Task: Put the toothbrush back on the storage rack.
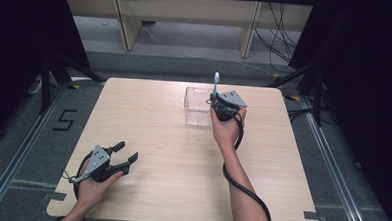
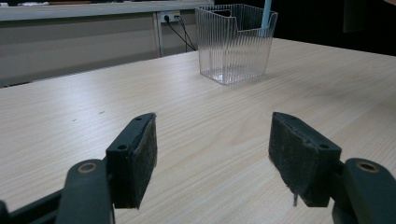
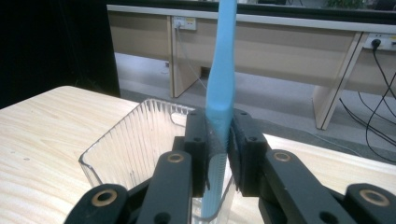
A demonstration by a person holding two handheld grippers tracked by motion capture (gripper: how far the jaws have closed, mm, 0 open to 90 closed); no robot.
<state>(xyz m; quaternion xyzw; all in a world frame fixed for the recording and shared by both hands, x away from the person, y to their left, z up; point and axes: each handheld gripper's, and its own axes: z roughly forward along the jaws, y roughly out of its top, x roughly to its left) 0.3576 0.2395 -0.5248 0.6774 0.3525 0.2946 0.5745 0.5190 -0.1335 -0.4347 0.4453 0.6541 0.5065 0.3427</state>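
Observation:
A light blue toothbrush [image 3: 220,84] stands upright between the pads of my right gripper [image 3: 218,154], which is shut on its handle. Its lower end hangs just inside the near rim of a clear ribbed plastic box [image 3: 135,140]. From above, the toothbrush [image 1: 215,84] rises over the right gripper [image 1: 219,106] at the right side of the box [image 1: 196,106]. My left gripper [image 1: 124,156] rests open near the table's front left corner, with nothing between its fingers [image 2: 135,156]. It looks across the wood toward the box [image 2: 233,44].
The light wooden table [image 1: 182,155] carries the box at its far middle. Desks and trailing cables [image 1: 279,39] stand on the floor beyond the far edge. Dark curtains hang on both sides.

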